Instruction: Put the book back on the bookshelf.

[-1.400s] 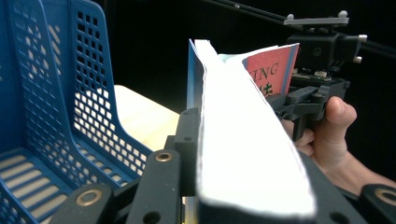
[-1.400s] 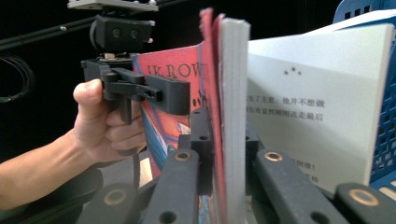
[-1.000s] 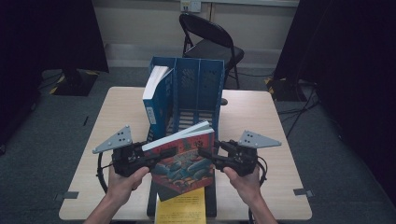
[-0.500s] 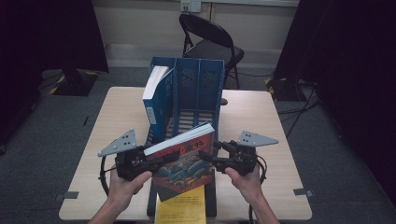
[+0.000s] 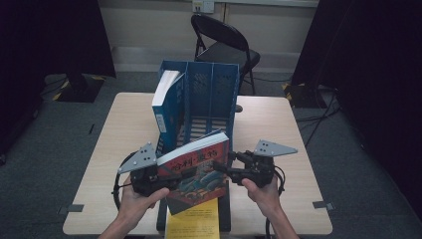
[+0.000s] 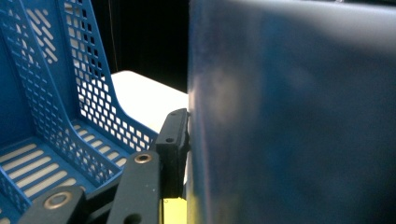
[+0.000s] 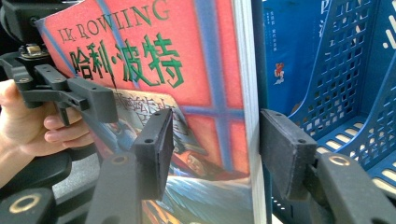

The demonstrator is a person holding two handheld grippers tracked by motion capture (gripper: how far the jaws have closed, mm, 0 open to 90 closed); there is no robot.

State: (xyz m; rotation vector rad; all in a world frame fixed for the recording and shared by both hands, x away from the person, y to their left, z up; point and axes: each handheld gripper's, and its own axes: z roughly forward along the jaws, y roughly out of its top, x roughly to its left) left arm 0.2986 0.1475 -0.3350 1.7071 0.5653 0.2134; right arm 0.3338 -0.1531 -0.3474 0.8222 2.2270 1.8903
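Both tools are on the red book (image 5: 199, 172) — left tool (image 5: 166, 180) clamps its edge, right tool (image 7: 212, 149) straddles it, jaws apart — just before the blue rack (image 5: 211, 94).

Black folding chair (image 5: 223, 47), grey carpet (image 5: 358, 164)

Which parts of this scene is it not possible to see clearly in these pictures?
- Left gripper far jaw: left gripper view, hidden behind the blurred book.
- Yellow sheet: high view, top under the book, bottom cut by the edge, text too small.
- Book in the rack: high view, spine text too small.
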